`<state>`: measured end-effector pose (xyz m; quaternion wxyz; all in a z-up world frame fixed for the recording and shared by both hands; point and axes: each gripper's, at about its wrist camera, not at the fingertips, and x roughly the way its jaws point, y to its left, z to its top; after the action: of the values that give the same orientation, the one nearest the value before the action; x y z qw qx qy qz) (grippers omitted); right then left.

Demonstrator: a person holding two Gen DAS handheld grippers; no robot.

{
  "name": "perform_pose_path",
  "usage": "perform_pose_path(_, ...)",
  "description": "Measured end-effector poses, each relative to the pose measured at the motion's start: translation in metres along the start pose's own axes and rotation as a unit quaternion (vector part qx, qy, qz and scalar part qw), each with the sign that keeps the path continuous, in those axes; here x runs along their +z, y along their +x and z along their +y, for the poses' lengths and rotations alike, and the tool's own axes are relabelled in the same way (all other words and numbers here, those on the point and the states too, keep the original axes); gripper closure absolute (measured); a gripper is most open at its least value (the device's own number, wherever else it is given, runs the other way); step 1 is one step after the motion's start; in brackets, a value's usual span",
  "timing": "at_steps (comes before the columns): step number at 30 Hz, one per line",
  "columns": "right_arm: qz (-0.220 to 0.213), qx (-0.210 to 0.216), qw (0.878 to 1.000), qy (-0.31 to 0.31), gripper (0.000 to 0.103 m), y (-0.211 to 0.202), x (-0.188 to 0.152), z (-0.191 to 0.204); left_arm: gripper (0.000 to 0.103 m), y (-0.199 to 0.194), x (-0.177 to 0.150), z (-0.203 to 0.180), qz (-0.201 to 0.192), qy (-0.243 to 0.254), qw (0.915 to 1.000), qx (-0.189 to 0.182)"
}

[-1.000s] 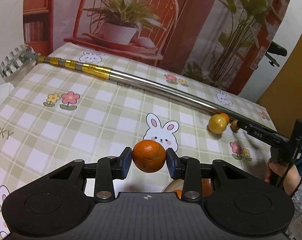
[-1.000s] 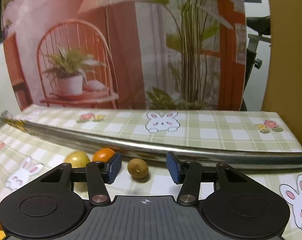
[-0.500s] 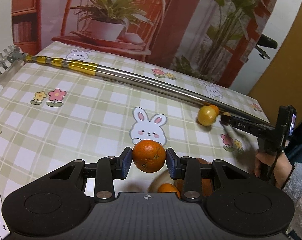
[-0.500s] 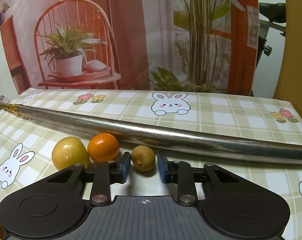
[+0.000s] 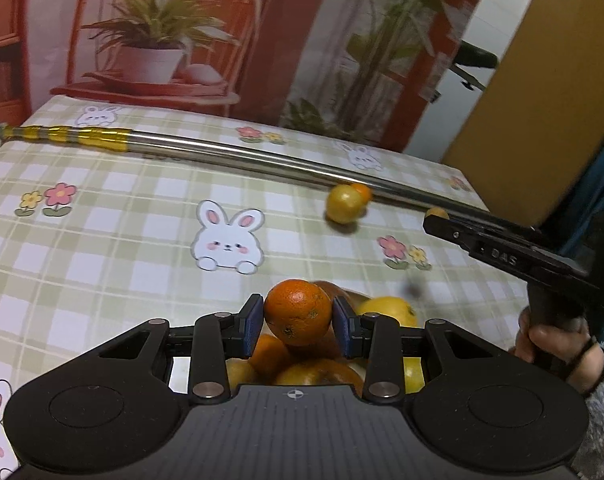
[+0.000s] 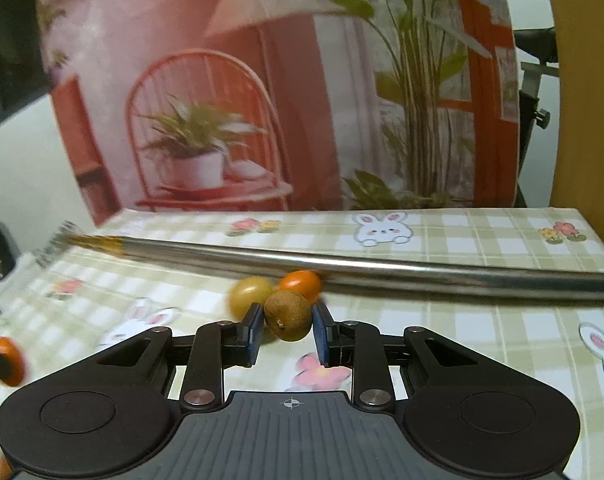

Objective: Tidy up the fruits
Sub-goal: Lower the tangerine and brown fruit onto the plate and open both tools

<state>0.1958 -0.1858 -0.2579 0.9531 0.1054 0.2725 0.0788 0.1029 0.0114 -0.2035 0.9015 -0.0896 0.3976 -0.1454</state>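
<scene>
My left gripper (image 5: 298, 320) is shut on an orange (image 5: 297, 311) and holds it just above a pile of oranges and yellow fruit (image 5: 385, 312) at the near edge of the table. My right gripper (image 6: 286, 328) is shut on a small brown kiwi (image 6: 288, 314), lifted off the checked cloth. Behind it on the cloth lie a yellow fruit (image 6: 249, 292) and a small orange (image 6: 301, 283), both against the metal pole; the left wrist view shows the same yellow fruit (image 5: 342, 209) and small orange (image 5: 361, 191), and the right gripper's black body (image 5: 509, 256) in a hand.
A long steel pole (image 6: 381, 270) with a gold-banded end (image 5: 66, 136) lies across the bunny-print tablecloth (image 5: 102, 248). A printed backdrop stands behind the table. A person's hand (image 5: 553, 340) in a fuzzy sleeve is at the right. An orange blur (image 6: 4, 360) shows at the far left.
My right gripper closed on the kiwi and lifted it off the cloth. My left gripper carried the orange sideways until it came over the fruit pile.
</scene>
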Motion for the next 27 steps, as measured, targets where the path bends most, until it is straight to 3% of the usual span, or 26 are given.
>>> perform_pose_path(5, -0.018, 0.028, 0.999, 0.011, 0.079, -0.042, -0.013, 0.017, 0.064, 0.005, -0.005, -0.017, 0.021, 0.030, 0.9990, -0.025)
perform_pose_path(10, -0.019, 0.038, 0.999, 0.007, 0.079, -0.070, -0.034, 0.038, 0.064, 0.017, -0.009, -0.039, 0.041, 0.079, 0.9954, -0.036)
perform_pose_path(15, -0.014, 0.053, 0.998, 0.041, 0.079, -0.088, -0.054, 0.043, 0.064, 0.029, -0.013, -0.049, 0.058, 0.111, 0.9916, -0.035)
perform_pose_path(27, -0.005, 0.069, 0.997, 0.046, 0.079, -0.097, -0.067, 0.049, 0.063, 0.037, -0.017, -0.058, 0.070, 0.115, 0.9903, -0.033)
